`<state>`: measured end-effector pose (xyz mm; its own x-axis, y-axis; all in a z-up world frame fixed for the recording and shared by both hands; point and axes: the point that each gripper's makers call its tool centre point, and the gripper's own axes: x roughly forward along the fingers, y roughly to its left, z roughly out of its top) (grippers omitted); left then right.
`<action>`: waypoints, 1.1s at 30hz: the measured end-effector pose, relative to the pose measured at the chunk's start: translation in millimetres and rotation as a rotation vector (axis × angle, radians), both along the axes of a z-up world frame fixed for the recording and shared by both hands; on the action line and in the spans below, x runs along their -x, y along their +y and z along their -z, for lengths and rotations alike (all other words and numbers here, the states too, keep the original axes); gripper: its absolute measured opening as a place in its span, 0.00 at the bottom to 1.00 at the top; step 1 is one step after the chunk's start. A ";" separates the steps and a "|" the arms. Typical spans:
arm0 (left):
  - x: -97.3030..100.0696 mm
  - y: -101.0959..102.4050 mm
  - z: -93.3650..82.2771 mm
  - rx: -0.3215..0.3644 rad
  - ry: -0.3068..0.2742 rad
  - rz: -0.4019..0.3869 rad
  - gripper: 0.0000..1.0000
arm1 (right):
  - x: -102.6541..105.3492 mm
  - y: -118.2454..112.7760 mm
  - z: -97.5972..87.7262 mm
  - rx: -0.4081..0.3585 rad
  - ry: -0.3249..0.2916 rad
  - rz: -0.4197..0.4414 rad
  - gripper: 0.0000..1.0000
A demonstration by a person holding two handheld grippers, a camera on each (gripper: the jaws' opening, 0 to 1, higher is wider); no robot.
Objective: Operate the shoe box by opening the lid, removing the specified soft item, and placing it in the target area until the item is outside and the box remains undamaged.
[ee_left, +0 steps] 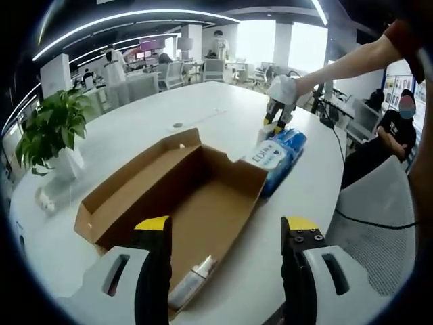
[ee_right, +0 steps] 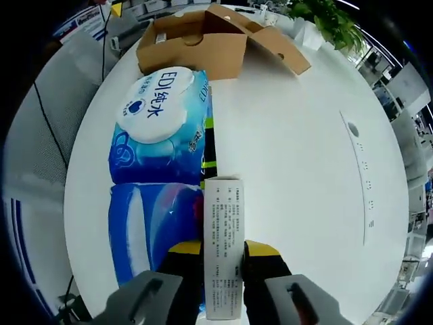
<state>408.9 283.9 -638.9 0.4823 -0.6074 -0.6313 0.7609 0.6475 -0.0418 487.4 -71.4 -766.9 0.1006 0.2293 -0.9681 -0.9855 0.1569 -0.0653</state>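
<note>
The blue wipes pack lies flat on the white table, outside the shoe box and just beside its far corner; in the left gripper view it sits at about one o'clock from the box's middle, its near end touching or overlapping the cardboard wall. In the right gripper view a second blue soft pack lies end to end with it, closer to the camera, so the two form one strip running away toward the box at twelve o'clock.

The right gripper is closed narrowly on a printed white label flap that stands up from the near pack, probably a handle for dragging or steadying the soft bundle without crushing it. A gloved hand carries that gripper at the far end of the packs in the left gripper view.

The box stands open, lid folded back, walls looking undented. A small pale item rests on its floor near the front edge; I cannot tell what it is.

The left gripper hangs above the box's near end, jaws wide and empty, perhaps ready to brace the cardboard.

A potted plant stands at nine o'clock on the table.
</note>
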 end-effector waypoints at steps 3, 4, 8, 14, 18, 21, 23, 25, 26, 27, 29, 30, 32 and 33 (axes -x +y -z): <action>0.2 0.8 -0.6 0.000 -0.001 -0.001 0.66 | -2.2 -0.1 -0.6 -0.003 -0.003 0.005 0.18; 0.4 1.7 -0.4 -0.003 -0.001 0.001 0.66 | -3.0 -0.4 -0.5 -0.003 -0.005 0.008 0.18; 0.7 4.1 -1.3 -0.003 -0.002 -0.005 0.66 | -5.4 -1.6 -0.7 -0.001 -0.016 0.021 0.20; 2.2 5.3 -0.8 -0.006 -0.003 -0.003 0.66 | -5.8 -3.1 -8.0 -0.004 -0.034 0.037 0.25; 1.7 4.9 -0.5 0.002 -0.004 -0.004 0.66 | -4.8 -4.3 -14.3 -0.019 -0.035 0.078 0.27; 1.9 4.3 -0.3 0.005 -0.005 0.001 0.66 | -4.2 -5.4 -20.0 -0.023 -0.046 0.094 0.29; 2.0 3.8 -1.7 0.010 -0.007 0.003 0.66 | -3.9 -4.5 -23.3 -0.030 -0.050 0.103 0.32; 1.2 4.7 -0.9 0.013 -0.008 0.002 0.66 | -4.1 -3.7 -27.9 -0.035 -0.060 0.110 0.34; 0.8 5.5 -0.3 0.014 -0.007 0.002 0.66 | -4.0 -4.7 -29.4 -0.028 -0.065 0.111 0.37; 0.6 6.3 0.0 0.014 -0.007 0.002 0.66 | -3.9 -6.0 -30.7 -0.020 -0.073 0.108 0.38; 0.6 7.3 -1.3 0.016 -0.010 0.004 0.66 | -3.4 -5.3 -35.8 -0.024 -0.085 0.116 0.39; 0.3 8.2 -1.6 0.019 -0.011 0.004 0.66 | -4.0 -4.4 -39.1 -0.033 -0.094 0.132 0.40; 0.0 10.6 -1.4 0.023 -0.009 0.003 0.66 | -4.4 -1.5 -44.3 -0.054 -0.108 0.160 0.42; 0.1 11.4 -1.3 0.024 -0.009 0.005 0.66 | -4.1 0.1 -46.4 -0.063 -0.111 0.166 0.43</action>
<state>408.8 295.3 -637.6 0.4848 -0.6245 -0.6123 0.7645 0.6427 -0.0502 491.4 -71.3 -720.5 0.2469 0.2602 -0.9335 -0.9332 0.3235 -0.1566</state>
